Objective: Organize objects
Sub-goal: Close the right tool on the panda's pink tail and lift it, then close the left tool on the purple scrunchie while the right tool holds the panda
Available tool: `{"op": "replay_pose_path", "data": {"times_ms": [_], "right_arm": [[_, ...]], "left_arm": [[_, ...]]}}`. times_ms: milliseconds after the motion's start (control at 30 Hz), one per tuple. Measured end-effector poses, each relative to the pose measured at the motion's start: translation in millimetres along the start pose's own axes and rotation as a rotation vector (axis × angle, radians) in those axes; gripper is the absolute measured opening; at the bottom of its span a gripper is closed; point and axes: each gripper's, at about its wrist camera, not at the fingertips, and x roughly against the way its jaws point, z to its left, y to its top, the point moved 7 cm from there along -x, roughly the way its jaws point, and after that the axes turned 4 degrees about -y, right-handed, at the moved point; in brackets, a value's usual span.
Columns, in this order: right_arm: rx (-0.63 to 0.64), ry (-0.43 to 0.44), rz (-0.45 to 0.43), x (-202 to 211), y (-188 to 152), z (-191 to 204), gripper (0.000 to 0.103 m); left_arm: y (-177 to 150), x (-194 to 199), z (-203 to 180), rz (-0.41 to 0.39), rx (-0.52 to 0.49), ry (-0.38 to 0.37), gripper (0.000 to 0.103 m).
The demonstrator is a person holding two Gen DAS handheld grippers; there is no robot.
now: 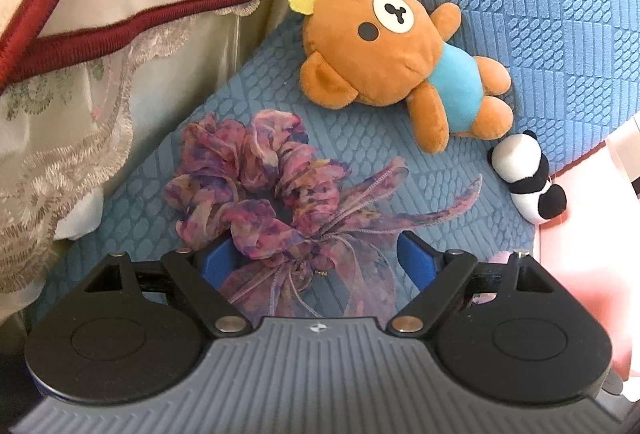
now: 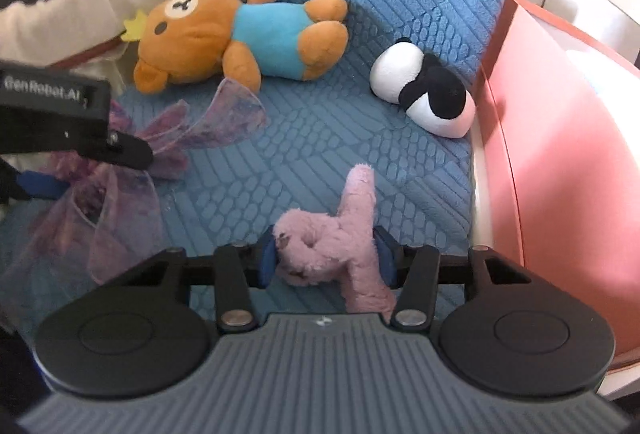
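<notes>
A purple floral scrunchie (image 1: 272, 189) with trailing ribbons lies on the blue textured seat cushion (image 1: 540, 13), its bow end sitting between the widely parted fingers of the left tool (image 1: 318, 264), which closes on nothing. A fuzzy pink plush (image 2: 336, 246) is clamped between the blue pads of the right tool (image 2: 326, 260), low over the front of the same cushion. Farther back on the cushion an orange teddy bear (image 1: 400, 53) in a blue shirt lies on its back, with a small panda plush (image 1: 528, 179) near its feet, by the pink armrest (image 2: 560, 161).
</notes>
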Motion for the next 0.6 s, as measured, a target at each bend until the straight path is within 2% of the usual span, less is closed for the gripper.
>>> {"op": "replay_pose_path", "data": {"times_ms": [133,367,600], "right_arm": [[0.005,0.014,0.002,-1.1,1.1,1.8,0.05],[-0.018,0.022,0.003,-1.8,2.2,-2.2,0.05],[-0.005,0.028,0.001,-0.7,1.3,-0.3,0.05]], "left_arm": [[-0.2,-3.2,-4.1,-0.011,-0.039,0.022,0.089],[-5.5,-12.3,-17.2,-0.011,-0.187,0.116,0.091],[-5.8,-15.0,-15.3,-0.029,-0.224,0.172,0.091]]}}
